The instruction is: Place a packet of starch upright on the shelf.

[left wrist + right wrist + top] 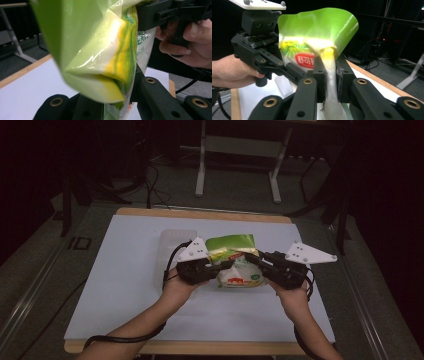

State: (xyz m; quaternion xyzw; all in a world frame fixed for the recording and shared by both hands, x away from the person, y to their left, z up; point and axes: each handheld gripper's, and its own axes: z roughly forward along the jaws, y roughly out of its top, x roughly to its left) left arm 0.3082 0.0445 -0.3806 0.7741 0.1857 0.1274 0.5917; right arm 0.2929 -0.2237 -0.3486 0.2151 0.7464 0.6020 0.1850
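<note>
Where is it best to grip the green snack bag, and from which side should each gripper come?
Grip the green snack bag by its thin flattened side edges, one gripper from each side. The left gripper and right gripper already pinch it so above the table. The middle looks puffed and would probably slip.

white table top (125, 285), metal stand (237, 165), floor cables (155, 185)

1. The high view is dim; its edges fall into near black, and only the white table top (125, 285) is lit, from above.
2. In the left gripper view the green bag (100, 55) is close, blurred and carries glare streaks.
3. The right gripper view is sharper on the bag, with a dark background.
</note>
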